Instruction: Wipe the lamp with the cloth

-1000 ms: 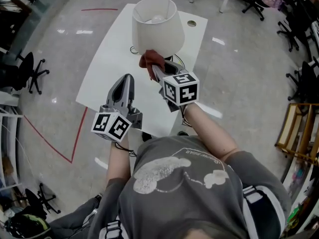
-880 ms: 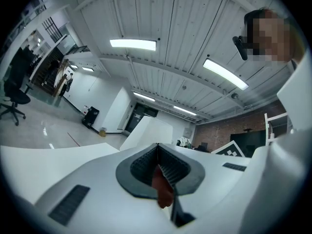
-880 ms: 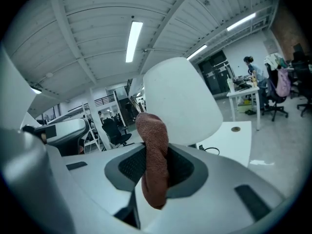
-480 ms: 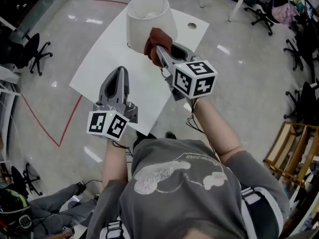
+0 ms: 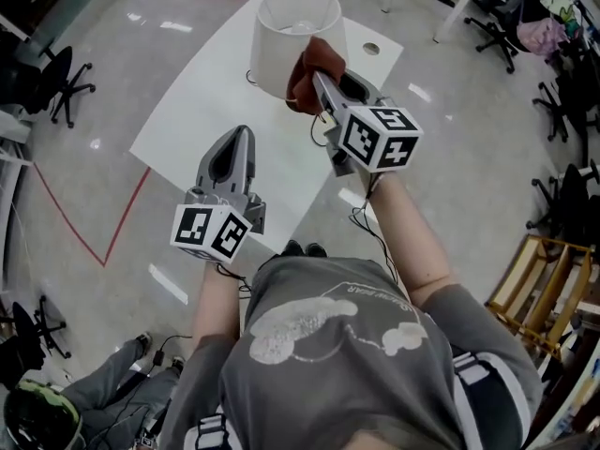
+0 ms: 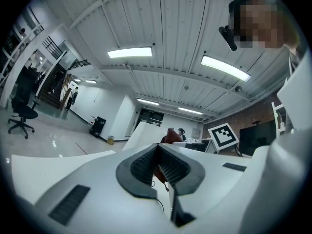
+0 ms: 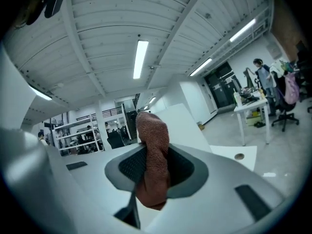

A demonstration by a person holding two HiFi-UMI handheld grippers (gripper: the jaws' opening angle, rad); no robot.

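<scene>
A lamp with a white shade [image 5: 289, 36] stands at the far end of a white table [image 5: 202, 111]. My right gripper [image 5: 321, 75] is shut on a reddish-brown cloth [image 5: 306, 78], which is pressed against the shade's right side near its rim. In the right gripper view the cloth [image 7: 153, 165] hangs bunched between the jaws, with the shade [image 7: 183, 123] just behind. My left gripper [image 5: 241, 135] hovers over the table's near part, shut and holding nothing. The left gripper view shows its jaws closed together [image 6: 158, 149], with the cloth [image 6: 170, 136] beyond them.
A round cable hole [image 5: 372, 49] sits in the table's far right corner, and a dark cord [image 5: 251, 78] lies at the lamp's base. Office chairs [image 5: 62, 75] [image 5: 499, 24] stand around. Red tape [image 5: 80, 237] marks the floor on the left, and a wooden rack [image 5: 542, 284] stands at right.
My right gripper has carried the cloth up the shade, from its lower edge to the right side near the rim. The left gripper has barely moved.
</scene>
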